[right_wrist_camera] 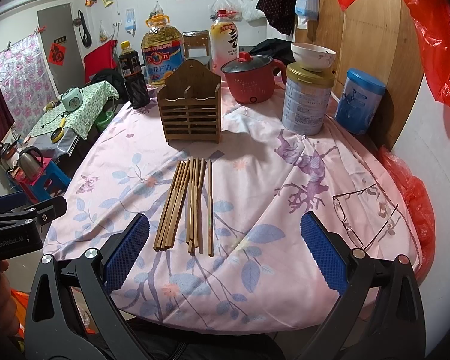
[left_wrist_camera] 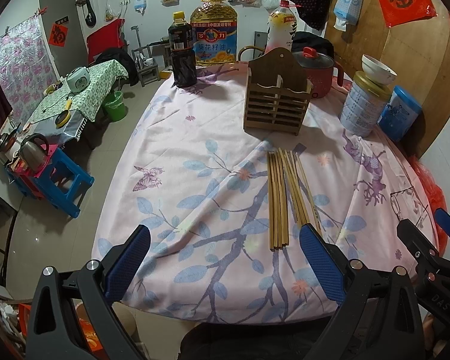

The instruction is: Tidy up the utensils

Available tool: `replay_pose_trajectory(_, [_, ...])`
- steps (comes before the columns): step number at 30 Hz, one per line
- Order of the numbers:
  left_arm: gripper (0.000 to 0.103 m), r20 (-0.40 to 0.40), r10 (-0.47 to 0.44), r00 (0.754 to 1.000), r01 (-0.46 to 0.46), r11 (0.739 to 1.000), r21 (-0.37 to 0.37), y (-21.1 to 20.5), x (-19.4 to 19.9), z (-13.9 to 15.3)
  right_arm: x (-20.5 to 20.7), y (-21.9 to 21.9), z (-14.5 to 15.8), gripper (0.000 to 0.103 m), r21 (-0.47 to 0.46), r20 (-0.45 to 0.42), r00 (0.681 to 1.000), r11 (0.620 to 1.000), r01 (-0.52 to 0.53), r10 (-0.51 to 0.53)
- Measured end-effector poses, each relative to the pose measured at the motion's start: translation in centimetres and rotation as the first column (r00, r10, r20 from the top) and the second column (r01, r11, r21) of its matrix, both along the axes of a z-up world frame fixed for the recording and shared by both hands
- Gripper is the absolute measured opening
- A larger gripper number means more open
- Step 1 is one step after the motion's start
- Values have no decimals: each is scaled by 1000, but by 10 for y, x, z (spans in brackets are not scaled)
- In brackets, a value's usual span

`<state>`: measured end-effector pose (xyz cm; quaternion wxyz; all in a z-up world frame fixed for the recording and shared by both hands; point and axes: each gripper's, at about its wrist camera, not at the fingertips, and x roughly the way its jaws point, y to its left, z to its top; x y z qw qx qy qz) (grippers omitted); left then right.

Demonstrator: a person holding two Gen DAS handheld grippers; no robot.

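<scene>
A bundle of wooden chopsticks (right_wrist_camera: 189,204) was seen lying flat on the floral tablecloth (right_wrist_camera: 255,180), spread in two loose groups with one stick slightly apart at the right, their far tips directed toward a slatted wooden chopstick holder (right_wrist_camera: 190,111) standing upright just beyond them. Both compartments of the holder appeared empty, so far as could be judged from the open front slats, and no stick had been lifted; the task was therefore judged to be at its very beginning, with every chopstick left to be gathered and dropped into the holder. The left gripper (left_wrist_camera: 225,267) was held wide apart over the near edge of the table, nothing between its blue pads, with the near ends of the chopsticks lying just beside its right pad. The right gripper (right_wrist_camera: 225,252) was likewise spread wide and empty, the sticks' near ends being found near its left pad. A pair of eyeglasses (right_wrist_camera: 360,216) was noted on the cloth to the right, well apart from the sticks. Behind the holder were ranged a dark soy sauce bottle (right_wrist_camera: 133,75), a large jug of cooking oil (right_wrist_camera: 162,57), a red electric pot (right_wrist_camera: 252,81) with its lid on, a tall tin (right_wrist_camera: 307,102) carrying a bowl (right_wrist_camera: 313,55), and a blue canister (right_wrist_camera: 360,105).
</scene>
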<state>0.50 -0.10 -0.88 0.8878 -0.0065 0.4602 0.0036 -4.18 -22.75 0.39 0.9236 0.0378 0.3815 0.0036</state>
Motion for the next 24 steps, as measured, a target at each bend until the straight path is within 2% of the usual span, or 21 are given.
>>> replay_pose_trajectory(5, [97,-9,4,1000,-4,1000,-4,2,-2,-8,-1,0,-5,97,3,-9,1000,1000,-6,6])
replay_pose_trajectory(11, [97,-92,20,996,-22,999,-26,0,-3,-7,5,-1,-7,97,10,-25,1000,1000,-16,16])
replay_pose_trajectory(18, [97,-62,51,997,-55,997,-51,-3,-4,-8,8,-7,-14,97,25,-52,998,999,-45,46])
replay_pose_trajectory(24, [97,-73,87,994,-87,996,-1,-10,-8,-11,14,-17,-20,97,49,-79,993,996,-80,84])
